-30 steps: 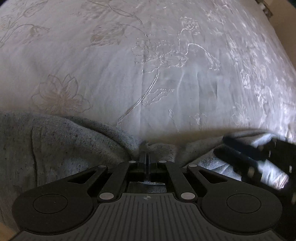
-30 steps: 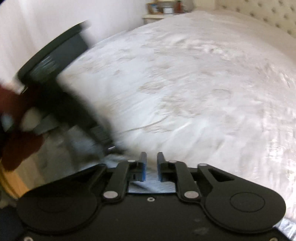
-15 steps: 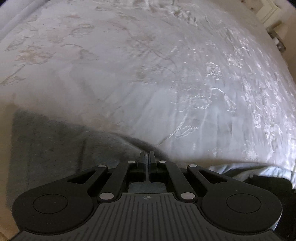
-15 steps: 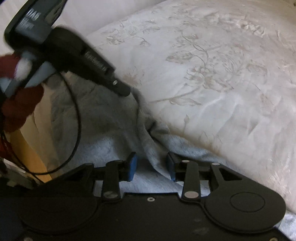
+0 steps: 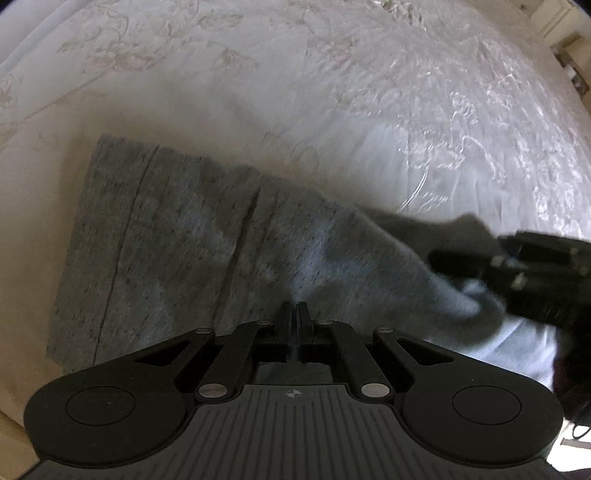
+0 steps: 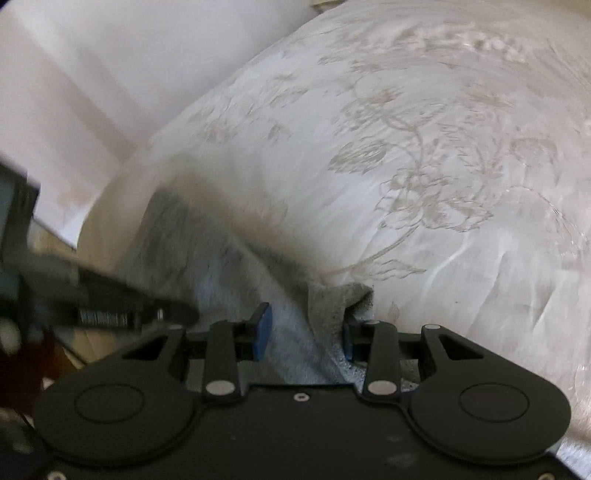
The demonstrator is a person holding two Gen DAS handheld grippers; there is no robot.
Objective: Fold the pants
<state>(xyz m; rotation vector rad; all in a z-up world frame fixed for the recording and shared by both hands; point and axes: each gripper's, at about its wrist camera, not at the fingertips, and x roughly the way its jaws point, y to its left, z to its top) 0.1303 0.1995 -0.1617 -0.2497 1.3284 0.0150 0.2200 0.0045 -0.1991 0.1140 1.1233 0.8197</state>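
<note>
Grey speckled pants (image 5: pixel 166 251) lie partly flat on the white bedspread, with a seamed end spread out to the left. My left gripper (image 5: pixel 294 314) is shut on a pinched ridge of the pants, and the cloth tents up to its tips. My right gripper (image 6: pixel 304 332) stands open, blue pads (image 6: pixel 261 332) apart, with a raised fold of the pants (image 6: pixel 325 306) between them and not pressed. The right gripper (image 5: pixel 517 266) also shows blurred at the right of the left wrist view, at the bunched end of the pants. The left gripper (image 6: pixel 110 306) crosses the right wrist view's left side.
An embroidered white bedspread (image 5: pixel 369 92) covers the bed under everything. The bed's edge falls away at the left toward a pale wall (image 6: pixel 74 74). A dark red sleeve or hand (image 6: pixel 22 354) holds the left gripper. Furniture (image 5: pixel 561 22) stands past the far right corner.
My right gripper's jaws have spread from a narrow gap to wide, and it has come down over the pants' fold. My left gripper has drawn the pants along, and more cloth now lies flat.
</note>
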